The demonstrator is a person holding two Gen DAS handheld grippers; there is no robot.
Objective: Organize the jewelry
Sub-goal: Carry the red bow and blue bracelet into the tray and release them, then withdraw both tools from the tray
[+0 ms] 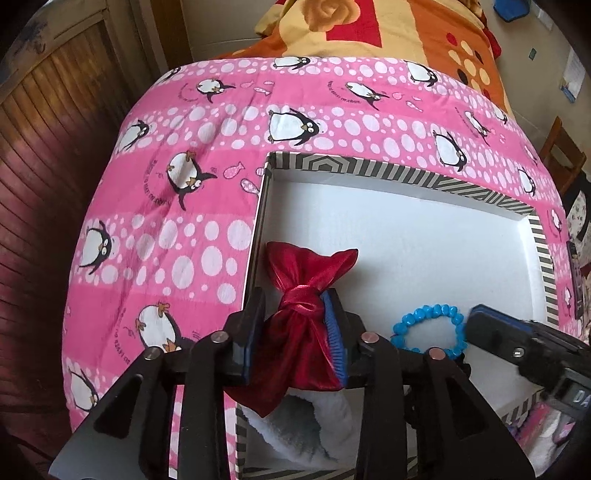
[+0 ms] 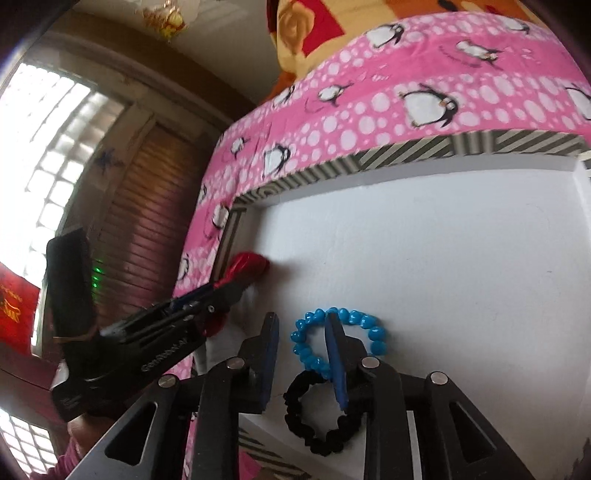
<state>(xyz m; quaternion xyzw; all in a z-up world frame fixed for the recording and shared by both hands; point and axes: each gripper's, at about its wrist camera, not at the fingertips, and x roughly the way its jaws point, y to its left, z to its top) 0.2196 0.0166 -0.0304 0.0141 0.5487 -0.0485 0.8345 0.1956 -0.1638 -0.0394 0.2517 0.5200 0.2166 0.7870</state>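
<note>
A striped box (image 1: 436, 177) with a white inside lies on the pink penguin bedspread. My left gripper (image 1: 295, 302) is shut on a red satin pouch (image 1: 303, 291) at its knot, at the box's left wall; the pouch also shows in the right wrist view (image 2: 249, 264). A blue bead bracelet (image 1: 428, 328) lies on the box floor; it also shows in the right wrist view (image 2: 306, 332). My right gripper (image 2: 301, 321) is open, its fingers straddling one side of the blue bracelet. A black scrunchie (image 2: 314, 424) lies just behind the bracelet.
A white fluffy item (image 1: 295, 424) lies in the box's near left corner. The pink penguin bedspread (image 1: 166, 229) surrounds the box, with an orange blanket (image 1: 369, 29) beyond. A wooden louvred door (image 1: 44, 129) stands to the left of the bed.
</note>
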